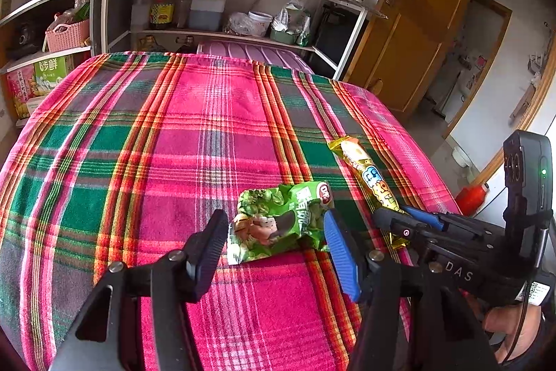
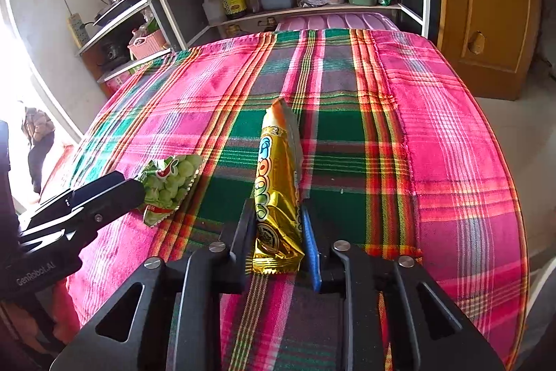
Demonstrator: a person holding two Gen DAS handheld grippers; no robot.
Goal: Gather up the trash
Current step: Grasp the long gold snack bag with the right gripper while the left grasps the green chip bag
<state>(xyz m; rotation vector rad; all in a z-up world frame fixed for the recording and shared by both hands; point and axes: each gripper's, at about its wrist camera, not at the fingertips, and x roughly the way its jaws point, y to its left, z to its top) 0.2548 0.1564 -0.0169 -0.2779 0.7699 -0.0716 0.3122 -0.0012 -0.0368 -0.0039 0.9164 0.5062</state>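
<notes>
Gold wrapper [image 2: 278, 197], light and crinkly, is pinched at its near end by right gripper [image 2: 278, 232]; left gripper [image 1: 274, 232] is held open around green wrapper [image 1: 278, 221].

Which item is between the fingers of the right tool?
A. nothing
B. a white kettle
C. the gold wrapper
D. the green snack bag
C: in the right wrist view the right tool has its fingers closed against both sides of the gold wrapper on the plaid cloth.

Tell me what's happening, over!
Left gripper open around green wrapper. Right gripper shut on gold wrapper. Nothing in the way.
</notes>
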